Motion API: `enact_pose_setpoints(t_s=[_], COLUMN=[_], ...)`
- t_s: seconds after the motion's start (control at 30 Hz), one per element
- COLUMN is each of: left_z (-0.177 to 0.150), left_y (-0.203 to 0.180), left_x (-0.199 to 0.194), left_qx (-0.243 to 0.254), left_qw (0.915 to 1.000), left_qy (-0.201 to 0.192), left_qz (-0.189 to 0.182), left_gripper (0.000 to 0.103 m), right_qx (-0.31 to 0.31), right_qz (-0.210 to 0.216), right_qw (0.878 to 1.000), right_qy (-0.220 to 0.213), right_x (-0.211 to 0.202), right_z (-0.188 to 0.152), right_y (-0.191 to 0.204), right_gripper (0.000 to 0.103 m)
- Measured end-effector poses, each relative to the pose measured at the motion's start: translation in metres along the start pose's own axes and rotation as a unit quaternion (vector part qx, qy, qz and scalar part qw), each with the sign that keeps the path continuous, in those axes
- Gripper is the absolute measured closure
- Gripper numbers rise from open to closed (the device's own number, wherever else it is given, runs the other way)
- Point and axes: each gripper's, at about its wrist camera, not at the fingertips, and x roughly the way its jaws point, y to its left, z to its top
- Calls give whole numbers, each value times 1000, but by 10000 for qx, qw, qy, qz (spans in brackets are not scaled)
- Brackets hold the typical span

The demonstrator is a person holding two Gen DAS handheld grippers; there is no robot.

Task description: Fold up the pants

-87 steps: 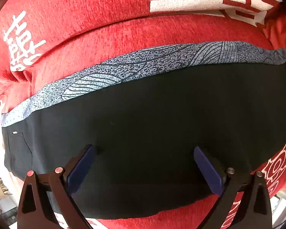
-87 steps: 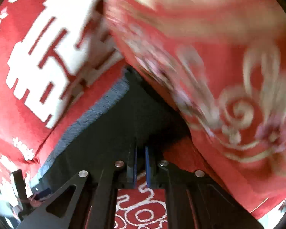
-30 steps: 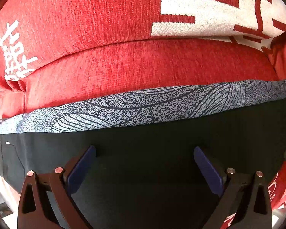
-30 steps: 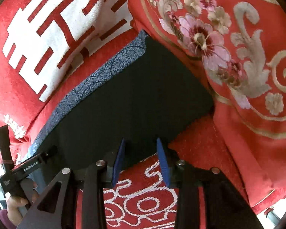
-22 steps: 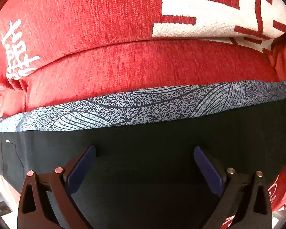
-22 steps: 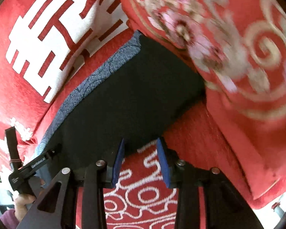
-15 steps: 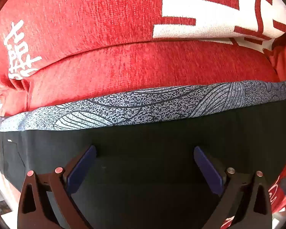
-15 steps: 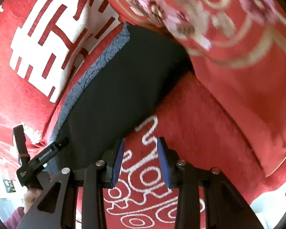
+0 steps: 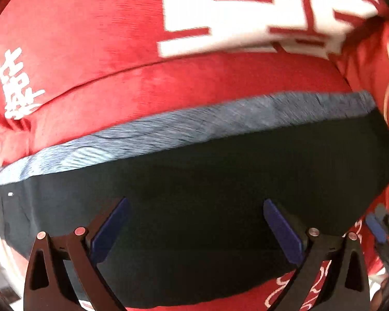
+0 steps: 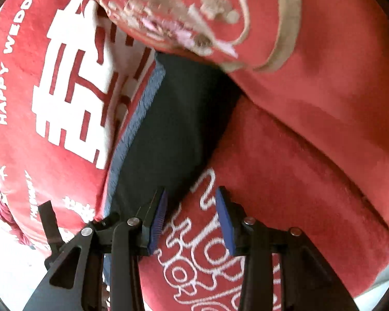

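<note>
1. Left wrist view: The left gripper hangs over the dark pants, its blue pads spread wide with nothing gripped between them. The pants lie folded in a long band across the red sofa seat, their grey patterned strip running along the far edge, below the red back cushion with white lettering. Compared with half a second ago the picture is smeared and the band sits tilted, its right end higher, with more of the near red cover visible at the bottom. The right gripper now shows at the right edge beside the pants' end.

2. Right wrist view: The right gripper stands partly open with nothing held; its jaws have just been opening a little. Only the embroidered red seat cover lies between the pads, and the pants now sit ahead and left of the fingertips rather than under them as a second ago. A floral red cushion overhangs the pants' far end.
</note>
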Motion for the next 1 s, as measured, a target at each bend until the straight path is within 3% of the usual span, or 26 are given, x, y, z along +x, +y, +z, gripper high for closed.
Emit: enact_pose_setpoints(t_s=[0.13, 0.2, 0.3, 0.37, 0.43, 0.5, 0.63, 0.73, 0.77, 0.87, 1.0], left_z=[-5, -6, -6, -4, -2, 4, 4, 3, 1, -11, -7], left_y=[-8, -5, -4, -2, 5, 13, 15, 2, -4, -18, -9], left_x=[8, 10, 11, 11, 11, 1, -19, -7, 1, 2, 3], left_qx=[23, -17, 85, 113, 48, -31, -18, 100, 149, 614, 505], left_qw=[10000, 9999, 9998, 9998, 9997, 9992, 9950, 9923, 9922, 9921, 9894], left_qy=[-46, -72, -98, -21, 68, -8, -368, -298, -260, -688, -597], left_qz=[-15, -91, -140, -190, -224, -399, -924, -1195, -1210, -850, -1228], left_gripper=[0, 0, 0, 0, 3, 32, 32, 32, 32, 32, 32], right_qx=[-21, -128, -280, -315, -256, -212, -758, -1237, -1374, -1675, -2355], right_qz=[352, 462, 404, 240, 15, -229, -100, -60, -70, -82, -205], right_qw=[9992, 9981, 9962, 9962, 9973, 9979, 9956, 9906, 9887, 9844, 9700], right_qy=[-202, -392, -724, -775, -694, -559, -537, -580, -589, -535, -572], right_x=[9, 15, 25, 31, 35, 35, 18, 9, 7, 7, 6], right_z=[2, 1, 4, 8, 13, 19, 19, 14, 12, 6, -11], right_y=[-3, 3, 18, 29, 36, 39, 61, 85, 93, 114, 151], right_gripper=[59, 49, 34, 33, 39, 87, 87, 87, 87, 87, 87])
